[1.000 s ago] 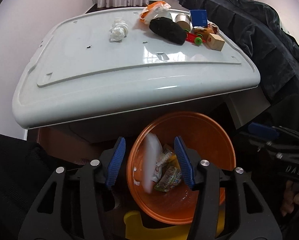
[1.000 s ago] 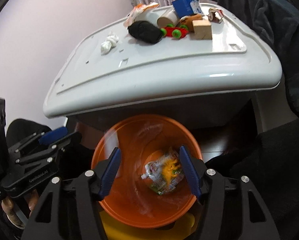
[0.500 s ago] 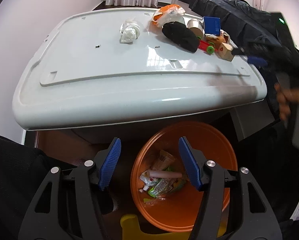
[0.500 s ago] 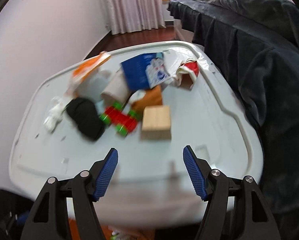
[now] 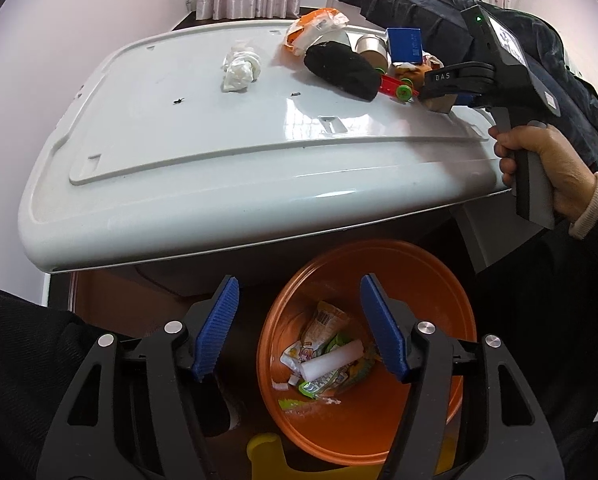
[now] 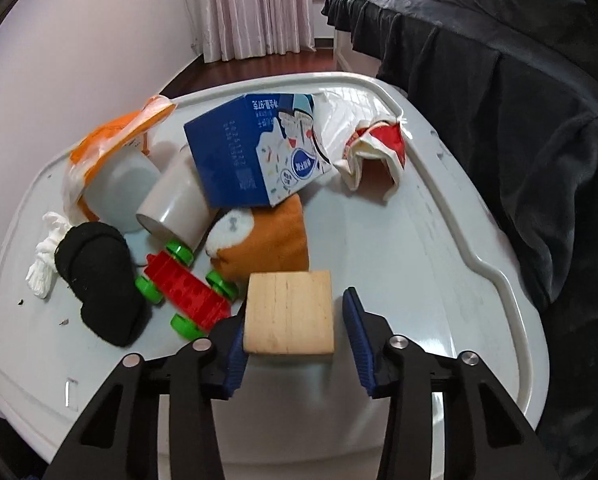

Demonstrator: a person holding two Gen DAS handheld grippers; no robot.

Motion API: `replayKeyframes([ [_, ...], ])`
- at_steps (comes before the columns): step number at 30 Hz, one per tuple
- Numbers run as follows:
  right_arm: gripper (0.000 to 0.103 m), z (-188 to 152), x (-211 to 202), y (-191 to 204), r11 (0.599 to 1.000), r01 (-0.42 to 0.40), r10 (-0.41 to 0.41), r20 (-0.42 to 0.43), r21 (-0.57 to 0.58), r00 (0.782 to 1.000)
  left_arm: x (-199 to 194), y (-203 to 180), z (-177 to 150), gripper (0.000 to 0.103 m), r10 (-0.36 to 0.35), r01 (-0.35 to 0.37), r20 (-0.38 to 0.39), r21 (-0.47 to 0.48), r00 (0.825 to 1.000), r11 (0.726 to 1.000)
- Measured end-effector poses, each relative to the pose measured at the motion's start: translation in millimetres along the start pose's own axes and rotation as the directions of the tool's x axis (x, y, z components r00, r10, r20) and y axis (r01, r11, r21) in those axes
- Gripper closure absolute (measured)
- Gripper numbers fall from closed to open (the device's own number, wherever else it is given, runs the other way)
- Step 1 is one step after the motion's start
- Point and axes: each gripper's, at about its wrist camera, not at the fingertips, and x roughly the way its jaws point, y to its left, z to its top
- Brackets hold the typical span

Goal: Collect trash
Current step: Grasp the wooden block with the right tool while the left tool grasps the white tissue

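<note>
— Which hand is nearer the trash?

— Your right gripper, spread wide, straddles the pale wooden block; the crumpled red-and-white wrapper lies beyond, probably up-right. Your left gripper, also agape and empty, hovers over the orange plastic bin.

On the white lid lay one wooden block, one red toy car, one blue carton, one black sock, one crumpled tissue, and, lower down, one orange bin.
</note>
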Motion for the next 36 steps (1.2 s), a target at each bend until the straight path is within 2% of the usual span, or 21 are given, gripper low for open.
replayKeyframes([
  [3, 0.068, -3, -1, 4, 0.999, 0.023, -0.023, 0.008, -0.028, 1.0, -1, 1, 1, 0.04, 0.005, -0.005, 0.002, -0.009, 1.0, 1.0],
  [7, 0.068, -22, -20, -3, 1.0, -0.007, 0.007, -0.002, 0.007, 1.0, -2, 2, 4, 0.04, 0.006, -0.006, 0.001, -0.019, 1.0, 1.0],
  [11, 0.068, -45, -50, -6, 0.996, -0.084, 0.084, -0.008, 0.029, 0.996, -4, 5, 21, 0.04, 0.005, -0.004, 0.01, -0.039, 1.0, 0.999],
  [13, 0.068, -63, -69, 0, 0.991, -0.131, 0.131, -0.002, 0.007, 0.991, 0, 7, 39, 0.04, 0.025, -0.024, 0.019, -0.047, 1.0, 0.999],
  [18, 0.067, -109, -91, 16, 0.983, -0.175, 0.176, 0.006, -0.059, 0.984, 29, 24, 105, 0.038, 0.074, -0.07, 0.047, -0.083, 0.996, 0.994],
  [24, 0.067, -111, -89, 18, 0.978, -0.196, 0.197, 0.016, -0.064, 0.98, 80, 47, 176, 0.038, 0.093, -0.089, 0.035, -0.096, 0.995, 0.991],
  [30, 0.067, -109, -84, 14, 0.975, -0.219, 0.219, -0.002, -0.027, 0.976, 120, 58, 205, 0.038, 0.116, -0.114, 0.02, -0.107, 0.993, 0.988],
  [32, 0.067, -108, -83, 13, 0.975, -0.222, 0.222, -0.003, -0.029, 0.975, 127, 59, 208, 0.051, 0.148, -0.146, 0.017, -0.092, 0.989, 0.985],
  [34, 0.067, -107, -82, 13, 0.974, -0.227, 0.227, -0.003, -0.023, 0.974, 133, 55, 208, 0.067, 0.211, -0.209, 0.043, -0.045, 0.977, 0.977],
  [35, 0.067, -107, -82, 13, 0.973, -0.229, 0.229, -0.003, -0.02, 0.974, 135, 53, 209, 0.067, 0.225, -0.224, 0.05, -0.024, 0.973, 0.974],
  [36, 0.067, -107, -82, 13, 0.973, -0.228, 0.228, -0.002, -0.018, 0.974, 136, 53, 211, 0.067, 0.204, -0.203, 0.053, -0.018, 0.978, 0.979],
])
